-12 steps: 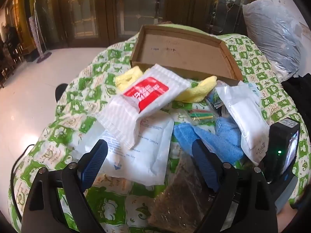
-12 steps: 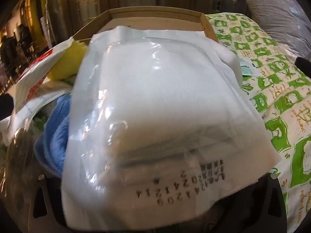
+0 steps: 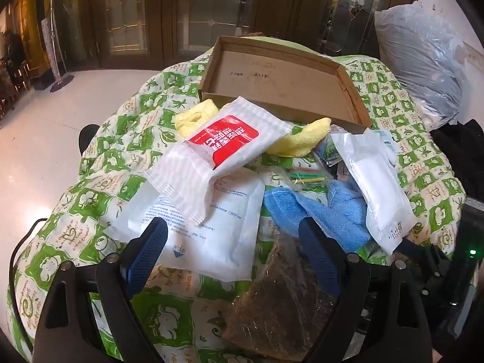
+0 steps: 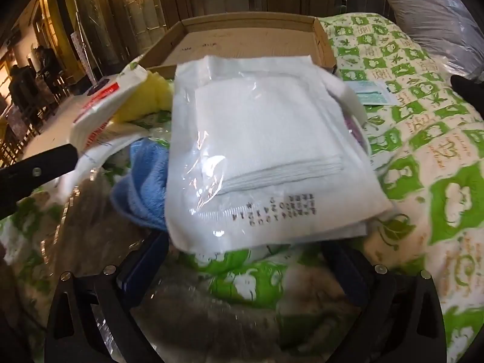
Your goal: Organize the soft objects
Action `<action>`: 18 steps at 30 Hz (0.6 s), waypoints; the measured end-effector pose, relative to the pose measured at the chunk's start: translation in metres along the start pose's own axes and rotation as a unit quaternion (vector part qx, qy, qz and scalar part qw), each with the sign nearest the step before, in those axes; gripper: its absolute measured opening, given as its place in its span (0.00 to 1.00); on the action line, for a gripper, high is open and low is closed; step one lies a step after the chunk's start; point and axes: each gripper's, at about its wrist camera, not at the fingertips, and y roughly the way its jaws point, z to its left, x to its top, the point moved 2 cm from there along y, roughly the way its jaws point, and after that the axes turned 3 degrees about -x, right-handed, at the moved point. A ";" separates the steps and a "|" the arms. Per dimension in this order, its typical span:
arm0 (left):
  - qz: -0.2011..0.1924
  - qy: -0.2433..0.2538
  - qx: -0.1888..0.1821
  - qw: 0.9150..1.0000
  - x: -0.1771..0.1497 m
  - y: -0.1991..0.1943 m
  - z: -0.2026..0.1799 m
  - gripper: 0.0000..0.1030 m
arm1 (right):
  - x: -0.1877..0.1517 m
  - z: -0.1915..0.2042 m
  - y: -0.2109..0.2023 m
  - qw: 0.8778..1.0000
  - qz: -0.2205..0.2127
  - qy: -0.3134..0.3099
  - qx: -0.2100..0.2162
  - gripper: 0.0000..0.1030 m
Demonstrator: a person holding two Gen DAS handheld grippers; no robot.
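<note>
A pile of soft things lies on the green-patterned cloth [image 3: 90,199] before a shallow cardboard box [image 3: 281,75]. In the left wrist view: a red-labelled wipe pack [image 3: 217,151], a flat white pouch [image 3: 208,227], a yellow cloth [image 3: 299,139], a blue towel [image 3: 332,211], a clear pack of white gauze [image 3: 378,187] and a brown wrapped pad [image 3: 284,299]. My left gripper [image 3: 233,239] is open, low over the pouch. My right gripper [image 4: 245,257] is open, its jaws either side of the near edge of the gauze pack [image 4: 260,157], which lies on the blue towel [image 4: 142,187].
The box [image 4: 242,39] is empty inside. A grey plastic bag [image 3: 423,60] sits far right. A small teal sachet [image 4: 372,93] lies on the cloth right of the gauze. Coloured sticks in a clear bag [image 3: 305,175] lie mid-pile. White floor lies left.
The right gripper has drawn back from the gauze pack, which now fills less of its view and lies flatter on the pile. The left gripper has barely moved.
</note>
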 end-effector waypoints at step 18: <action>-0.005 0.000 0.009 1.000 0.003 -0.005 -0.002 0.86 | -0.047 0.057 -0.083 0.991 -0.125 -0.007 -0.046 1.00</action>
